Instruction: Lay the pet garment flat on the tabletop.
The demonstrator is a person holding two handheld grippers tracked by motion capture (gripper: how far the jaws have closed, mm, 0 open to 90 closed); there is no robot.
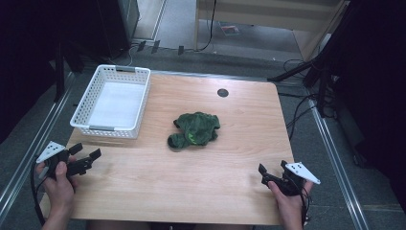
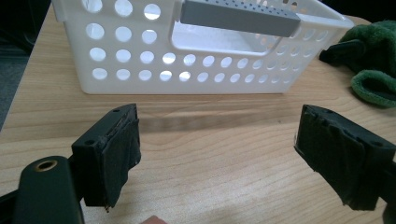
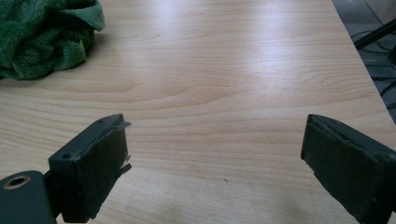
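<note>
Crumpled green cloth (image 1: pixel 195 129) mid-table, just right of white perforated basket (image 1: pixel 113 100) at back left; left gripper (image 1: pixel 88 158) and right gripper (image 1: pixel 266 173) at near corners, jaws spread wide, both empty.

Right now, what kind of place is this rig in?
Probably a lab or data-collection room: a bare wooden table with a cable hole, cables trailing on the grey floor, dark stands beside it, and a hand-held gripper in each hand.

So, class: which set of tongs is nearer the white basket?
Left. The left tongs sit just below the white basket; the right tongs are at the table's opposite corner.
</note>
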